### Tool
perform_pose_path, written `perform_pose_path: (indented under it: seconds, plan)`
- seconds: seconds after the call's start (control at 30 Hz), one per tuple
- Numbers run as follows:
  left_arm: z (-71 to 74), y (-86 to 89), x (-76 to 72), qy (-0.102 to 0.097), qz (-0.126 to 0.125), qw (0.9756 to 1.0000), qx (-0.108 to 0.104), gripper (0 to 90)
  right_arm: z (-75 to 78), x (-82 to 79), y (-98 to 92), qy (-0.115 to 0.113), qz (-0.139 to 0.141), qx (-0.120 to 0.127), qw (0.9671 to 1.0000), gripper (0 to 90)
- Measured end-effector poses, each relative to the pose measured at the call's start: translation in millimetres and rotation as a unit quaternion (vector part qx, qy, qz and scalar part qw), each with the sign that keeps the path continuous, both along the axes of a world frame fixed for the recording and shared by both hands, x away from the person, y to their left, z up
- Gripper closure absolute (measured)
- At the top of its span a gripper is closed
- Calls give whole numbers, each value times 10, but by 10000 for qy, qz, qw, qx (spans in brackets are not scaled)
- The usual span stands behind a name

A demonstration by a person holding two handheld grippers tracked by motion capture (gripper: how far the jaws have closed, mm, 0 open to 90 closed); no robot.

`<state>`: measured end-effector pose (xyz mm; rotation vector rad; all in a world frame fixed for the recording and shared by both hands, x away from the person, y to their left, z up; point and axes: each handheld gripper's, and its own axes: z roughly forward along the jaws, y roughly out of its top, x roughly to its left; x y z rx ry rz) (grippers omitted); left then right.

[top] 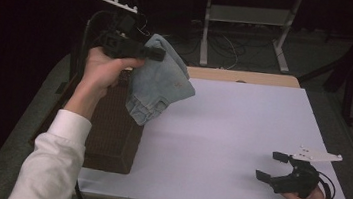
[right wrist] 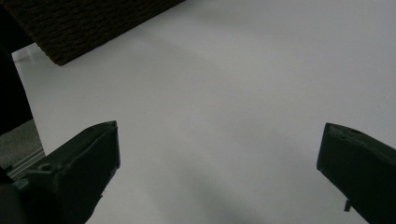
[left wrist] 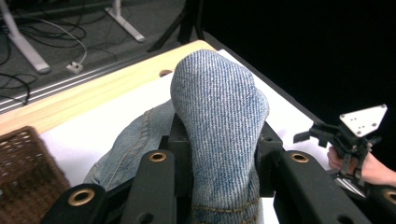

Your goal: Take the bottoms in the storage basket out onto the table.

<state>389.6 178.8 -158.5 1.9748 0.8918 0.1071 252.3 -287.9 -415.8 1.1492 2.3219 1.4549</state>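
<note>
There are 2 tools. The left tool (top: 157, 53) pinches 1 blue jeans cloth (top: 159, 80) and holds it up in the air, above 1 brown basket (top: 113, 132) on the white counter (top: 231, 131). The right tool (top: 272, 166) is spread wide with nothing in it, low over the counter.

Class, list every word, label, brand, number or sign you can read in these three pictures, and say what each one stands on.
None: no readable text in any of the three views.
Denim garment, held in the left gripper: stitching, no legible label.
Wicker basket: no tag.
Right gripper, grey plate: small holes, no lettering.
White table: blank.
</note>
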Motion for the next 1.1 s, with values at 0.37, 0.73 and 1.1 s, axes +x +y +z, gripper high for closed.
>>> perform_pose_path:
  seconds: [0.37,0.73,1.1]
  plan:
    - [-32,-258,-29,-71,-328,9994,68,673,3,-2,6,6,13,12,10000,0]
    - [-177,-519,-1,34,-612,9981,90,671,5,-7,0,-1,7,38,10000,0]
    - [-412,-787,74,219,-844,9962,40,671,5,-9,2,20,23,57,10000,0]
